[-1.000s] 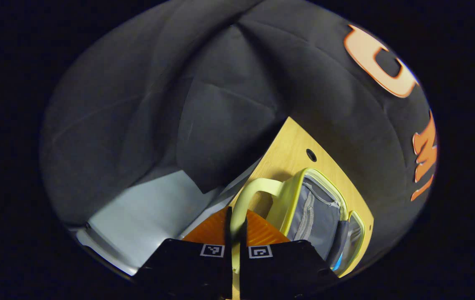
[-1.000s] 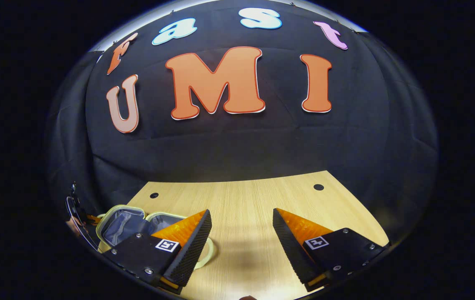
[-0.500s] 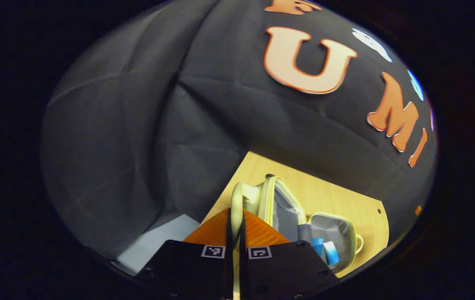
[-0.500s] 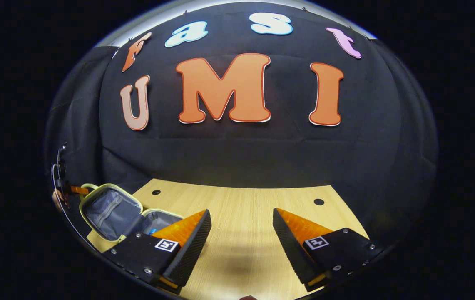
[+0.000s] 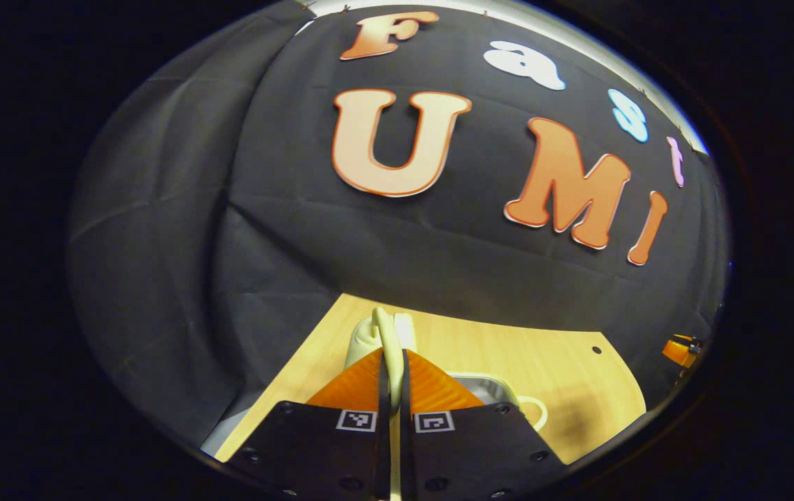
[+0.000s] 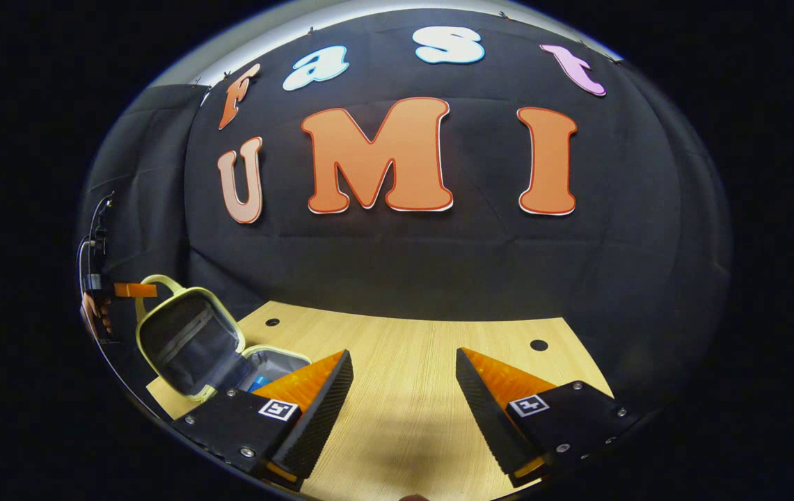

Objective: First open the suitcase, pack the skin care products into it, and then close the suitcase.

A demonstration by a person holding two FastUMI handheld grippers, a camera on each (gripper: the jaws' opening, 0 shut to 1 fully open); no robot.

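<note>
On table [image 6: 403, 390]: suitcase [image 6: 191, 344] lid tilted upright | left claw [image 5: 391, 379] pinching handle [image 5: 388, 334]; right claw [image 6: 403, 390] wide

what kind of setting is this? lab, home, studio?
Looks like a staged recording booth, not a home: black cloth wall behind, a bare wooden table with drilled holes, and handheld tongs gripping the handle of a small open suitcase.
</note>
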